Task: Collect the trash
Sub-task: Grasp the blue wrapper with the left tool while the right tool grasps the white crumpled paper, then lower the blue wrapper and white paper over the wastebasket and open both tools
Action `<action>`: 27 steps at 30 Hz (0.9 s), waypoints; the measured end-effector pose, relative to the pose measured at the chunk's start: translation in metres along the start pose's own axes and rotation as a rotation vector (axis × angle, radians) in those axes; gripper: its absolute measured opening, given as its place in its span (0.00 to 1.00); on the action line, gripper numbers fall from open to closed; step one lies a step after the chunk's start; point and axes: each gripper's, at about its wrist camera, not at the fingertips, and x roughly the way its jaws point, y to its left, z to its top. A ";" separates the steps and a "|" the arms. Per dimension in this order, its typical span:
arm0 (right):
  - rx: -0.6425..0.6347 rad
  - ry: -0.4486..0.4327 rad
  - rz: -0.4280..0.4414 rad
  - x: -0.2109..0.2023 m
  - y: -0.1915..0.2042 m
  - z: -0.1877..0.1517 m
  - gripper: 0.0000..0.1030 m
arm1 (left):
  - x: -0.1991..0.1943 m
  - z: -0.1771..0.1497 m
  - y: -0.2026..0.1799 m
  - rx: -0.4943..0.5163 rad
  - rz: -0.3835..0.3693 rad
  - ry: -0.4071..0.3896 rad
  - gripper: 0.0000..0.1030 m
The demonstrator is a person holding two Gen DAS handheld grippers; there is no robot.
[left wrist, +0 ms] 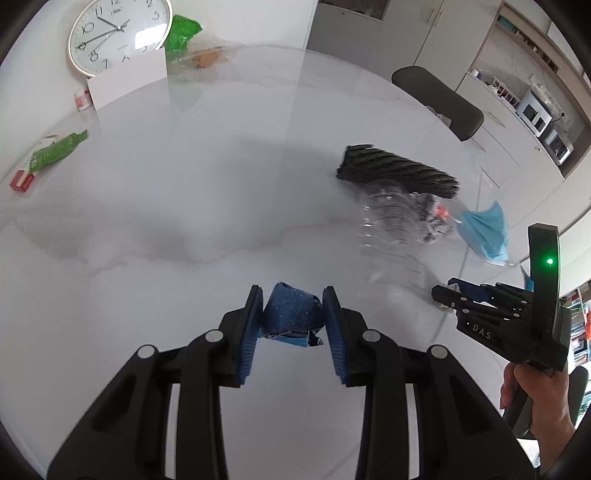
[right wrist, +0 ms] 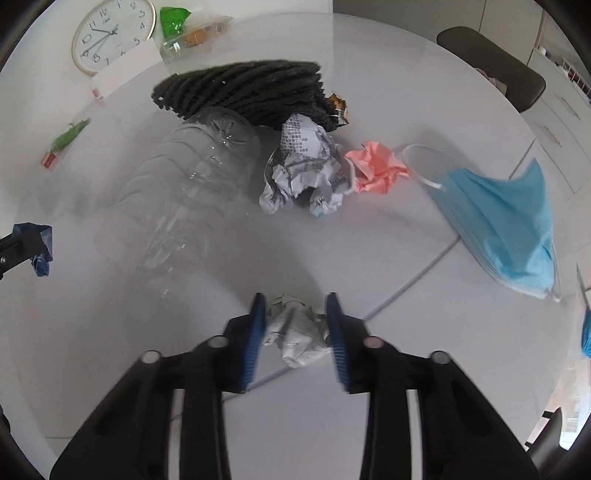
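The left tool (left wrist: 292,317) is clamped on a crumpled blue wrapper (left wrist: 291,314), held just above the white worktop (left wrist: 184,206). The right tool (right wrist: 295,326) has its pads against a white paper ball (right wrist: 297,334) lying on the worktop; "DAS" reads on its body in the left view. Ahead of it lie a clear bottle (right wrist: 184,192), printed paper (right wrist: 306,166), pink paper (right wrist: 376,166) and, to its right, a blue mask (right wrist: 506,225). A clock (right wrist: 110,33) stands far ahead left.

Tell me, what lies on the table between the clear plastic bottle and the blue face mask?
In the right wrist view, a crumpled printed paper ball and a crumpled pink paper, touching each other, lie between bottle and mask.
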 end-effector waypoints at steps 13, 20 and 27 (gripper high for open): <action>0.052 -0.121 0.016 -0.126 -0.065 -0.081 0.28 | -0.053 -0.029 -0.117 0.141 -0.075 -0.005 0.33; 0.141 -0.153 -0.046 -0.174 -0.127 -0.139 0.28 | -0.055 -0.047 -0.196 0.272 -0.122 0.006 0.33; 0.282 -0.074 -0.109 -0.167 -0.204 -0.223 0.28 | -0.054 -0.067 -0.277 0.395 -0.220 0.017 0.33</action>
